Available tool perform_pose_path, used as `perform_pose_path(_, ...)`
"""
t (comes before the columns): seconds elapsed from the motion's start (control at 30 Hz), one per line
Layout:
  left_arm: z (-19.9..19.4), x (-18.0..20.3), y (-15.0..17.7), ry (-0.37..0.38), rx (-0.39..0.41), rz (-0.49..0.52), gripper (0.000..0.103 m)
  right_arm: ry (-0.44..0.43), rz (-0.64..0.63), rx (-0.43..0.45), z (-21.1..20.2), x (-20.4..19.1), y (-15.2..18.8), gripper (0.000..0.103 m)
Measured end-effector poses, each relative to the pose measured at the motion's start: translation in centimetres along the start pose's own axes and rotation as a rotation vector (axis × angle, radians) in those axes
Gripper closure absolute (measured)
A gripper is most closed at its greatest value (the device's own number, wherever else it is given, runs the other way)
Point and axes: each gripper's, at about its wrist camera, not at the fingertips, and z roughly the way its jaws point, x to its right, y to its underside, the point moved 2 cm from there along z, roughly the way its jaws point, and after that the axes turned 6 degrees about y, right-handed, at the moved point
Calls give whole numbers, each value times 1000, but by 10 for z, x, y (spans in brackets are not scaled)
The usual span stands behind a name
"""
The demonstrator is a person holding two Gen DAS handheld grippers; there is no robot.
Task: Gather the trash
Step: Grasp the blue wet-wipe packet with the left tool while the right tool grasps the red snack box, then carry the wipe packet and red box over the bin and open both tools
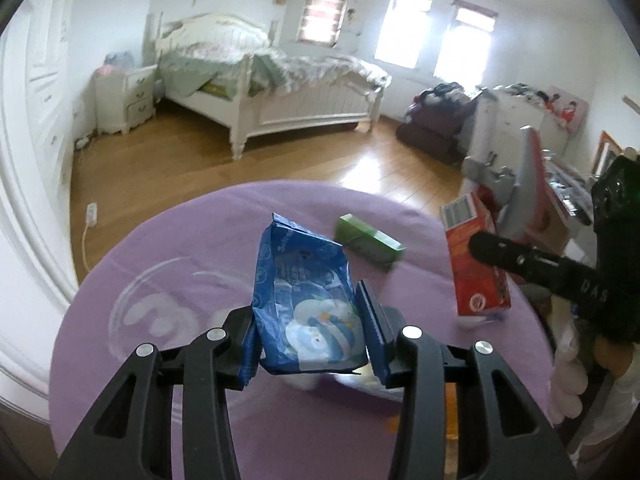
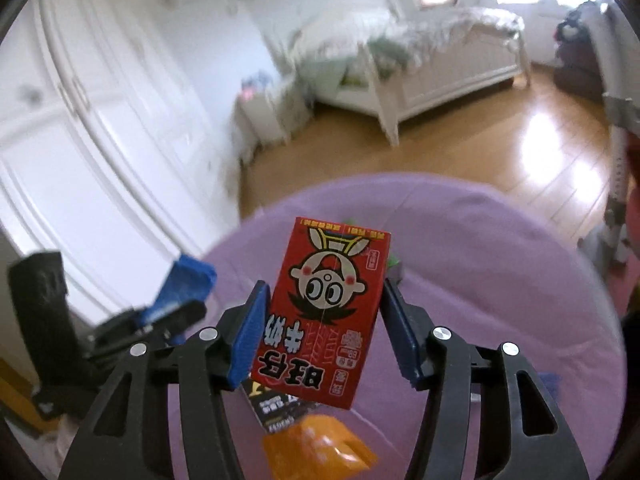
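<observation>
Left gripper [image 1: 310, 330] jaws clamp the blue wrapper [image 1: 306, 292]; right gripper [image 2: 324, 334] jaws clamp the red carton [image 2: 326, 308].

Home bedroom: white bed [image 1: 280, 92] with rumpled bedding, white nightstand [image 1: 128, 96] beside it, white wardrobe doors [image 2: 100, 120], wood floor [image 1: 168, 168], blinds on windows [image 1: 324, 10], clothes heap [image 1: 436, 108] near far wall.
</observation>
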Motion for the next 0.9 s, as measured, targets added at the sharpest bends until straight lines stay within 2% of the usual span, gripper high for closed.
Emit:
perform_pose_path(0.13, -7, 50, -9, 46, 40, 42, 60, 33, 48, 119, -61, 36, -2, 47)
perform_pose_path(0.37, -4, 126, -21, 133, 81, 112, 60, 140, 105, 234, -129, 103, 2, 47)
perform_pose_path(0.67, 29, 217, -14, 271, 48, 192, 60, 259, 228, 289, -187, 198, 32, 47)
perform_pose_path(0.9, 66, 272, 6, 381, -21, 205, 60, 331, 310, 287, -196, 248, 50, 47)
